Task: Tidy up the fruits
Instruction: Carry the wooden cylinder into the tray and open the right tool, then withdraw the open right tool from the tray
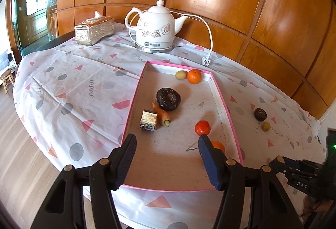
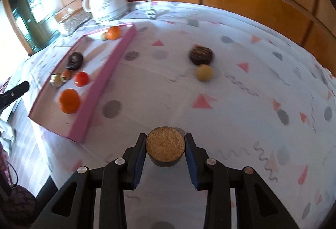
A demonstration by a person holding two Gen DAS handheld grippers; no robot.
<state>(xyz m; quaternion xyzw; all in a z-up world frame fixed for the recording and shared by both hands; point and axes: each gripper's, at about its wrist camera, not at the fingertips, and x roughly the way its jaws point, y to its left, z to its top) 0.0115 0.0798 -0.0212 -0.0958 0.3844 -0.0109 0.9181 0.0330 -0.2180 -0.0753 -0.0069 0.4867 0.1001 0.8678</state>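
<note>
I hold a gripper in each hand. My left gripper (image 1: 167, 144) hangs over the near end of the pink tray (image 1: 225, 103), and its two fingers are spread apart with nothing between them. My right gripper (image 2: 165, 141) is pinching a round brown thing with a rough, tan top (image 2: 165, 146) — the two pads press on its sides, and it sits above the white cloth (image 2: 210, 92) with pink and gray shapes, just outside the tray. Inside the tray I see a small red fruit (image 1: 202, 127) near the tip of my left gripper's right finger, and an orange fruit (image 1: 218, 146) partly hidden behind that finger. Farther in lie a dark, flat, round thing (image 1: 168, 99), a bit of carrot (image 1: 162, 114) touching it, and a small shiny block (image 1: 148, 120) beside the carrot. At the far end of the tray a second orange (image 1: 194, 76) sits right next to a little yellow-green fruit (image 1: 181, 75). Two things are on the cloth, off to the right of the tray — a dark brown ball (image 2: 201, 55) and a small pale yellow ball (image 2: 203, 72) just beside it. At the back of the table stand a white kettle (image 1: 154, 27) with flowers on it and a silver tissue box (image 1: 94, 29).
</note>
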